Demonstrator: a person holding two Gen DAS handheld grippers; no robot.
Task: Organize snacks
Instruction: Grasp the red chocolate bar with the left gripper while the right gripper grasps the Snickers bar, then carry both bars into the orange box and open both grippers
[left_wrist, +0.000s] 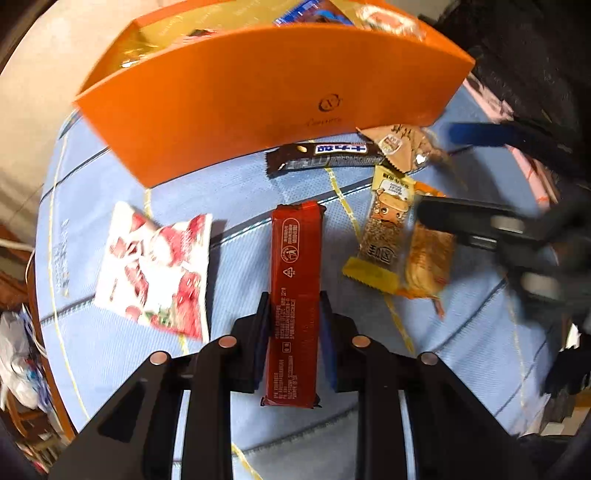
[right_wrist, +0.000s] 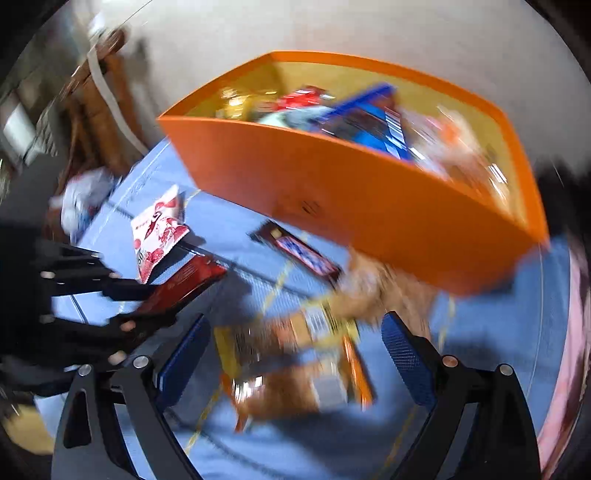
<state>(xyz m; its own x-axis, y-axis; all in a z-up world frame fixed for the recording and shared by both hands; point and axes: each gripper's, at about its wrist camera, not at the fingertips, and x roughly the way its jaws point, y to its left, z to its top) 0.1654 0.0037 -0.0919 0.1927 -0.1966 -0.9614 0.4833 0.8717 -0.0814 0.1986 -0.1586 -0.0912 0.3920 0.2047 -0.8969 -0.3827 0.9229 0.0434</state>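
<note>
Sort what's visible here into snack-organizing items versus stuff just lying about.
Part of the job:
- orange box, snacks already inside
- red bar, gripped by the left gripper
- strawberry packet
- dark chocolate bar
- yellow sesame bar
- orange pastry packet
- brown packet
- right gripper, open

Lying about:
- white plastic bag
- blue tablecloth

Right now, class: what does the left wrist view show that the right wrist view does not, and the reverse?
Left wrist only: the printed back of the red bar, clamped in the left tool, and the sharp cartoon label on the sesame bar.

Right wrist only: the right tool's blue pads, wide apart and empty, and a fuller look into the box.

Both: the orange box, blue cloth, strawberry pack and dark bar.
</note>
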